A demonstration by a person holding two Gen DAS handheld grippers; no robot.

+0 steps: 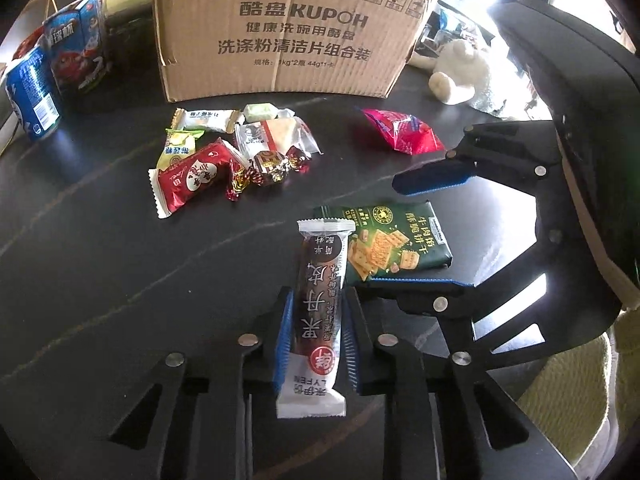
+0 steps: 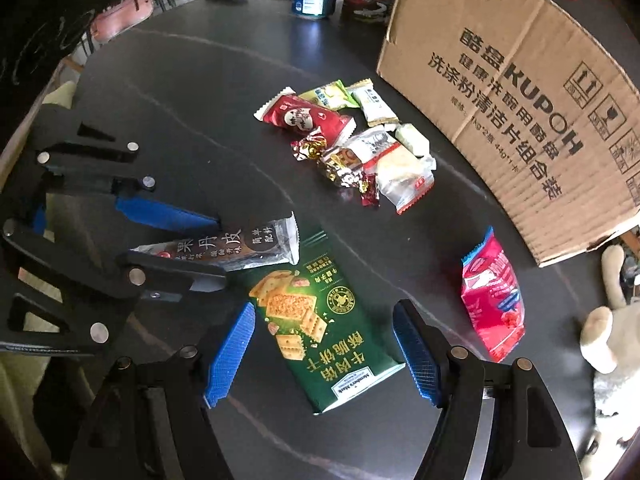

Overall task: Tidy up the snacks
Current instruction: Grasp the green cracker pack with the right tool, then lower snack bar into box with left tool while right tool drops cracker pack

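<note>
My left gripper is shut on a long brown-and-white haw snack bar; the bar also shows in the right wrist view. My right gripper is open, its blue pads either side of a green cracker pack lying flat on the black table; the pack also shows in the left wrist view. A pile of small wrapped snacks lies mid-table. A pink packet lies apart to the right. A cardboard box stands behind them.
A blue can and a blue-red snack box stand at the back left. A white plush toy sits right of the cardboard box. The round table's edge curves close on the left in the right wrist view.
</note>
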